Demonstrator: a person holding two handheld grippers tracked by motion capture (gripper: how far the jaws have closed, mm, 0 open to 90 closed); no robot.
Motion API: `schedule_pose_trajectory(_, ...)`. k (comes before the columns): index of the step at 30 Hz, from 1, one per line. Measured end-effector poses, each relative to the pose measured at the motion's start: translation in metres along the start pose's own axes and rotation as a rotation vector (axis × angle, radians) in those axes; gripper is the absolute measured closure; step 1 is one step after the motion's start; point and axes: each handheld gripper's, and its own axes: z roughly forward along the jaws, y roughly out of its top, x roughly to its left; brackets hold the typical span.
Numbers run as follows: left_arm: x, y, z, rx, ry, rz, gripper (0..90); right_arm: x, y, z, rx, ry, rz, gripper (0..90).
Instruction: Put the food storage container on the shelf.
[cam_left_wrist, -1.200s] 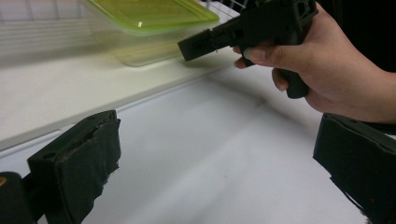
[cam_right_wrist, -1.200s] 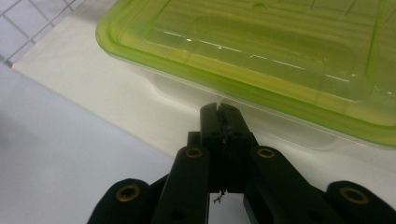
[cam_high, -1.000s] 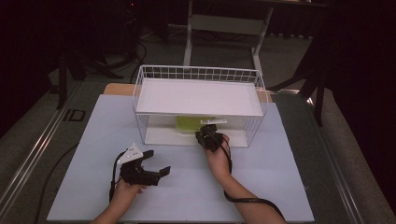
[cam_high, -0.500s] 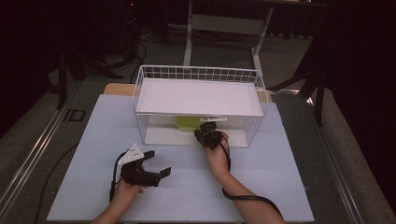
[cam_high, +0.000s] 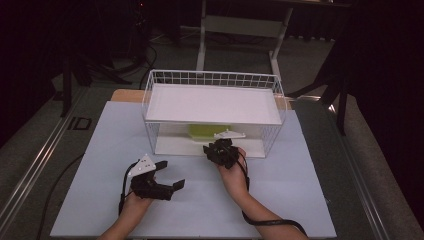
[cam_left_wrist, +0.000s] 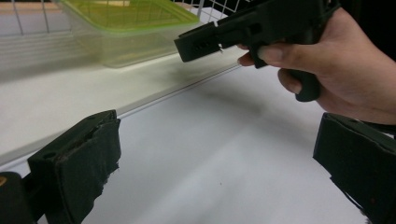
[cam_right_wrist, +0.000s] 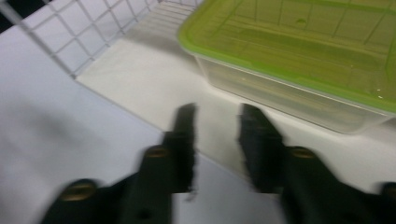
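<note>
Nearest the person, the left gripper (cam_high: 172, 186) rests low on the white table (cam_high: 280, 200), its jaws wide apart with nothing between them, well clear of the work. Ahead of it the right gripper (cam_high: 220, 150) sits at the open front of the wire rack (cam_high: 212, 80); its jaws have just been opening and now stand partly apart, empty, their tips over the edge of the lower shelf (cam_right_wrist: 135, 70). Just beyond the tips, apart from them, the box (cam_right_wrist: 299, 56) with its green lid stands flat on that shelf, under the rack's upper shelf (cam_high: 215, 102). The step looks like letting go and drawing the hand out. To do it well, I would keep the jaws level and slide them straight back toward the person, low enough to miss the upper shelf, without brushing the box's near wall, so it stays square on the shelf.
</note>
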Motion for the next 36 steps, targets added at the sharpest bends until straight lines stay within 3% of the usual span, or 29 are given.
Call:
schedule_pose_trajectory(1, 0.000, 0.001, 0.000, 0.001, -0.001, 0.011, 1.6, 0.001, -0.002, -0.007, -0.017, 0.013, -0.004, 54.3)
schedule_pose_trajectory(2, -0.001, 0.002, 0.000, 0.000, -0.001, 0.024, 1.6, 0.001, -0.002, -0.007, -0.017, 0.013, -0.004, 54.3)
schedule_pose_trajectory(6, -0.005, 0.008, 0.002, -0.005, -0.007, 0.068, 1.6, 0.003, -0.006, -0.021, -0.031, 0.043, -0.016, 35.7)
schedule_pose_trajectory(7, -0.006, 0.009, 0.002, -0.006, -0.011, 0.071, 1.6, 0.003, -0.007, -0.029, -0.041, 0.080, -0.033, 20.2)
schedule_pose_trajectory(10, -0.007, 0.016, 0.002, -0.018, -0.038, 0.064, 1.6, 0.003, -0.008, -0.034, -0.030, 0.109, -0.051, 14.0)
schedule_pose_trajectory(13, -0.008, 0.021, 0.003, -0.026, -0.052, 0.066, 1.6, 0.003, -0.010, -0.041, -0.026, 0.111, -0.069, 14.2)
schedule_pose_trajectory(18, -0.011, 0.027, 0.006, -0.026, -0.098, 0.076, 1.6, 0.000, -0.016, -0.049, -0.051, 0.176, -0.048, 14.5)
schedule_pose_trajectory(22, -0.015, 0.029, 0.007, -0.008, -0.114, 0.105, 1.6, 0.000, -0.021, -0.054, -0.054, 0.163, -0.072, 14.5)
schedule_pose_trajectory(25, -0.016, 0.031, 0.005, -0.017, -0.125, 0.096, 1.6, -0.002, -0.024, -0.061, -0.066, 0.163, -0.073, 14.6)
schedule_pose_trajectory(28, -0.017, 0.033, 0.002, -0.028, -0.135, 0.112, 1.6, -0.004, -0.027, -0.068, -0.073, 0.164, -0.082, 14.8)
schedule_pose_trajectory(33, -0.021, 0.034, -0.001, -0.013, -0.137, 0.127, 1.6, -0.008, -0.031, -0.081, -0.078, 0.156, -0.104, 14.7)
schedule_pose_trajectory(36, -0.023, 0.033, -0.004, -0.010, -0.150, 0.124, 1.6, -0.011, -0.035, -0.089, -0.085, 0.174, -0.102, 14.7)
